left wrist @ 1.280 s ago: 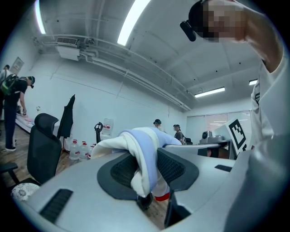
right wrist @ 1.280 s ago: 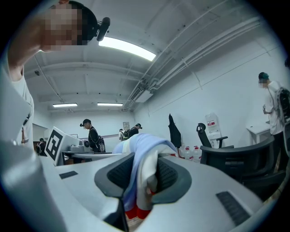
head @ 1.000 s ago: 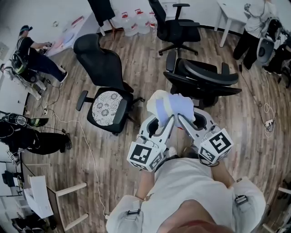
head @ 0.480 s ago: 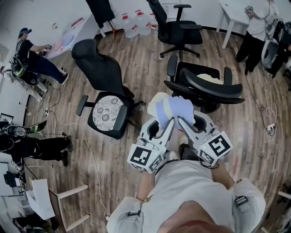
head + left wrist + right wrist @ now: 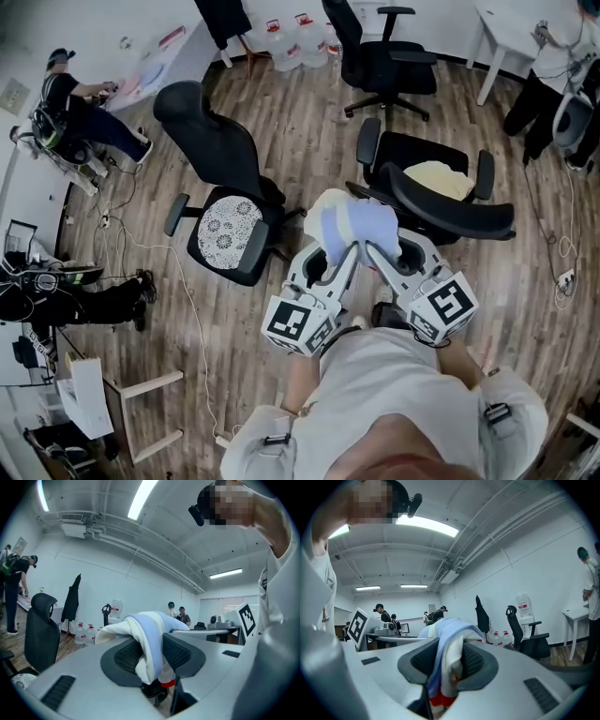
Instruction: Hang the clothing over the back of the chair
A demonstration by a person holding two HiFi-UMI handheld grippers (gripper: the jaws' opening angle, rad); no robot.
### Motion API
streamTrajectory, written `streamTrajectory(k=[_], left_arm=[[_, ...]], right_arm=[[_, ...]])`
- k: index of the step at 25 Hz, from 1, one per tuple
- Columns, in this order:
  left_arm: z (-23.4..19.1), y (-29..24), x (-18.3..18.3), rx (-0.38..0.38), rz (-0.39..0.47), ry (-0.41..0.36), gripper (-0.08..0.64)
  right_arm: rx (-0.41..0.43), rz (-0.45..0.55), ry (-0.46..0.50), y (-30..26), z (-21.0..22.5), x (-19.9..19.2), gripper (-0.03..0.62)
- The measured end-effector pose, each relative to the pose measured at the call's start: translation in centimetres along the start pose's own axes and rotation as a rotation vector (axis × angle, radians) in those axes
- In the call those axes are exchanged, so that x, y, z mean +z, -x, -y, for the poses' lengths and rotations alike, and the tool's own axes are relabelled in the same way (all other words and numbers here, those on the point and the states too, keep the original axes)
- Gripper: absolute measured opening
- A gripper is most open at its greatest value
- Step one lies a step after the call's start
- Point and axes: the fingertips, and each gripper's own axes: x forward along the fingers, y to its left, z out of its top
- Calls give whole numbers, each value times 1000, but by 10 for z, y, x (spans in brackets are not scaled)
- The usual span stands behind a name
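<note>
On the wooden floor (image 5: 309, 141) stand three black chairs (image 5: 220, 178) (image 5: 384, 61) (image 5: 441, 192). The left tool (image 5: 330, 251) and the right tool (image 5: 387, 249), two in all, each pinch one white-and-blue piece of clothing (image 5: 356, 223).

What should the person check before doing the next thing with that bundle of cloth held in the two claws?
1. Left claw gripping the clothing: ok, fabric is pinched between its jaws.
2. Right claw gripping the clothing too: ok.
3. Clothing clear of the floor: ok, it is bunched up at the claws.
4. Nearest chair back bare: ok, nothing hangs on it.
5. Clothing over the chair back: not ok, it is not yet draped there.
</note>
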Motion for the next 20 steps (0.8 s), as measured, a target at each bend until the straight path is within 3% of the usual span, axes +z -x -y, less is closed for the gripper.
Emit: streamTrajectory(k=[13,20], left_arm=[[-16,-31,23,54,46,-16,152],[-25,-43,27,61,41,-12,152]], right_arm=[[80,45,12,-19,28,24,121],[74,37,-15,-28,40,26,122]])
